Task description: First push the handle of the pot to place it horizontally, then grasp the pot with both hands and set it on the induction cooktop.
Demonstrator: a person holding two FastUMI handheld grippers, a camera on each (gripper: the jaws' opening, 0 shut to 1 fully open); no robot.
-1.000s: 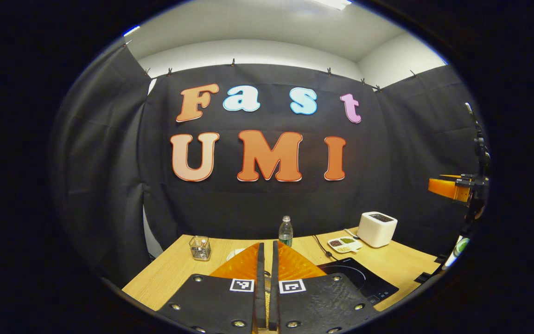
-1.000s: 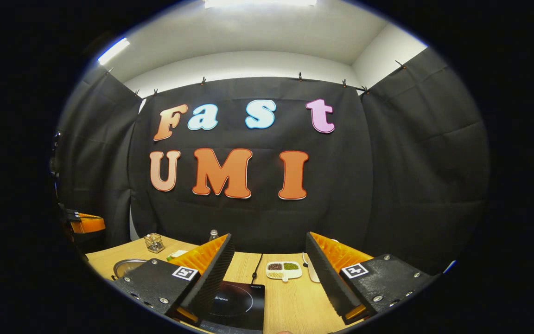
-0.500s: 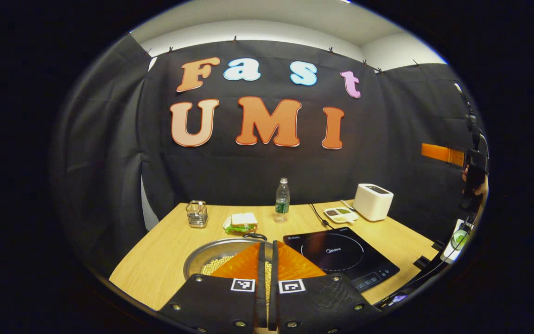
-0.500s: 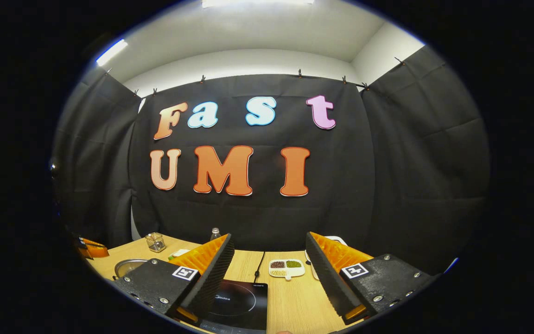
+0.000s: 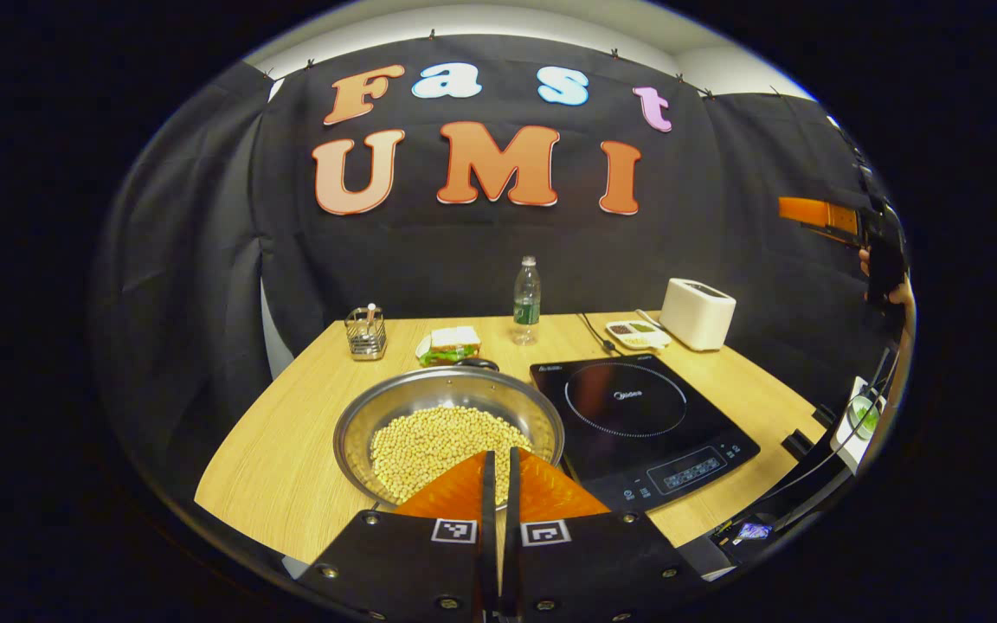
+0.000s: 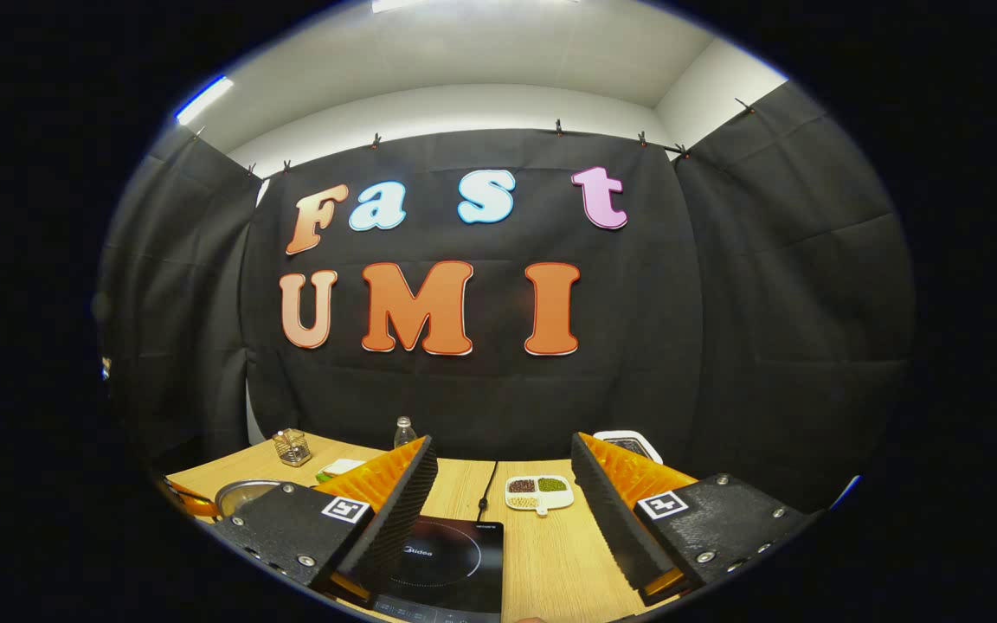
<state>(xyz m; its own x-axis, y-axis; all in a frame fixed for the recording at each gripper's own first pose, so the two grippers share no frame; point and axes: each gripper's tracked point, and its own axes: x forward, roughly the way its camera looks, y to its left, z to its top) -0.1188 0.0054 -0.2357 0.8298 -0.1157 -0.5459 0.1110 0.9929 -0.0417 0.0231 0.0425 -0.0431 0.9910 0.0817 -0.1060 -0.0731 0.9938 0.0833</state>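
Tabletop [image 5: 291, 450]: pot [image 5: 449, 430] of beans [image 5: 438, 441]

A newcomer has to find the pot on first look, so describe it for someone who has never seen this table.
Start at the wooden table and find the black induction cooktop. The pot sits on the wood right beside it, on the side away from the white toaster. It is the wide, shallow, shiny metal one holding pale beans; the nearby wire holder is far smaller.
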